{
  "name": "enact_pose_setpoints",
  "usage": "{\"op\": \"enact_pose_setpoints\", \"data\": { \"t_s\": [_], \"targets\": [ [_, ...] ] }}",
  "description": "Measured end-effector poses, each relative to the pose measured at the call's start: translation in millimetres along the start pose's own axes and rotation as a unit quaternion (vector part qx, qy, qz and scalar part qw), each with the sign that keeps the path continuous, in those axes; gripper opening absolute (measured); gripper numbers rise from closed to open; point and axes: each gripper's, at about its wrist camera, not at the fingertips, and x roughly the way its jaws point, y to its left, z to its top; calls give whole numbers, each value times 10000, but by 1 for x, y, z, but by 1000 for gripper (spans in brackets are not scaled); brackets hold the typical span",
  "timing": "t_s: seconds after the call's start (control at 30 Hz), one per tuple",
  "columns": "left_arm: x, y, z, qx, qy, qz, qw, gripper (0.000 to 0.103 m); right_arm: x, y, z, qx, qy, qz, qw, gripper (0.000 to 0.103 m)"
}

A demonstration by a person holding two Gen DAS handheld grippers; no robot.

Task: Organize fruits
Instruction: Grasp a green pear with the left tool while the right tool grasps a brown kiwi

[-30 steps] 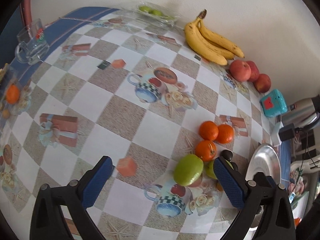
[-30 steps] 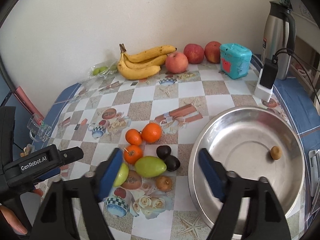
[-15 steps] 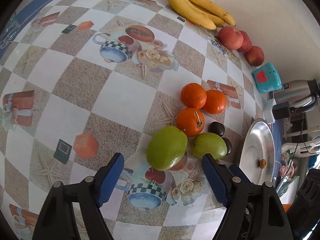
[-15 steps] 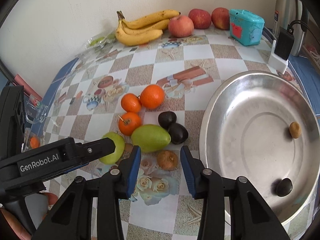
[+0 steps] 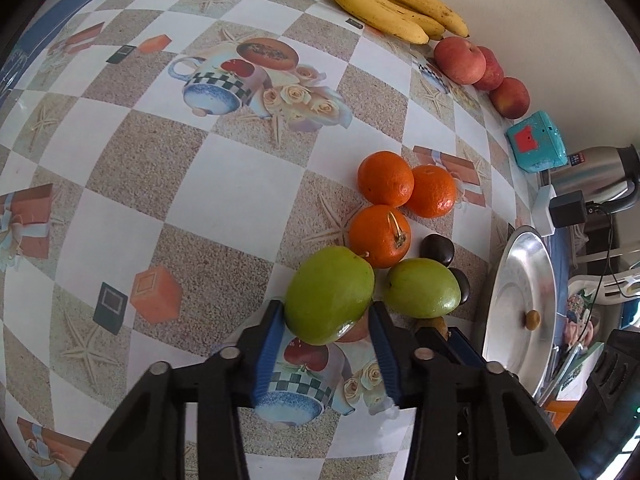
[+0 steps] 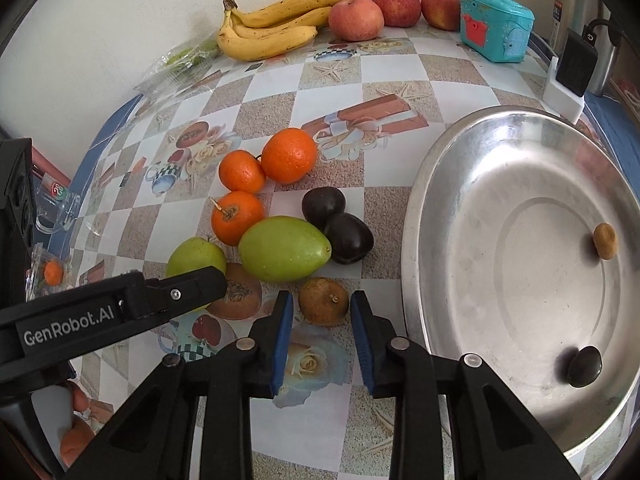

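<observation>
Left wrist view: the left gripper (image 5: 326,334), jaws just closed in, pinches a green fruit (image 5: 330,294) near the oranges (image 5: 384,178); lifting straight up should spare its neighbours. Right wrist view: the right gripper (image 6: 322,326), jaws just narrowed, flanks a small brown fruit (image 6: 323,301), contact unclear, left of the metal dish (image 6: 424,200); squeeze gently before carrying.

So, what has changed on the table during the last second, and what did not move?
Both grippers came down toward the fruit pile and their jaws have been closing. The left gripper now clamps the rounder green fruit. The right gripper brackets the small brown round fruit; contact is unclear. A small dark fruit appeared in the round steel tray. The oranges and bananas stayed put.
</observation>
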Motion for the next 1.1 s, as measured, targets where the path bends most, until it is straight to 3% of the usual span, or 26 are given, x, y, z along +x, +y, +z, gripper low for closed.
{"op": "enact_pose_setpoints", "data": {
  "t_s": [0.2,0.4,0.43,0.47,0.5,0.67,0.8,0.87,0.93,1.1],
  "targets": [
    [-5,2,0,-45,-67,58,10000,43,0,-2,0,46,0,41,10000,27],
    [-23,7,4,-248,-287,-130,9992,39,-8,-1,1,56,-80,101,9999,27],
    [-26,8,4,-263,-329,-164,9990,36,-12,0,2,52,-126,101,9999,27],
    [-30,8,5,-269,-377,-199,9987,21,-14,0,2,51,-167,101,9998,27],
    [-33,8,5,-286,-421,-253,9984,15,-17,0,3,60,-208,117,9997,27],
    [-38,8,7,-291,-461,-312,9980,15,-31,0,6,111,-370,164,9991,27],
    [-29,5,7,-222,-329,-175,9991,32,-35,-2,7,143,-406,169,9989,27],
    [-23,3,5,-217,-240,-259,9991,49,-35,-3,7,165,-395,147,9990,27],
    [-17,-1,4,-152,-143,-373,9991,49,-33,-5,7,197,-363,127,9991,27],
    [-5,-13,0,116,-7,-211,9997,50,-34,-9,6,294,-345,110,9989,27]
  ]
}}
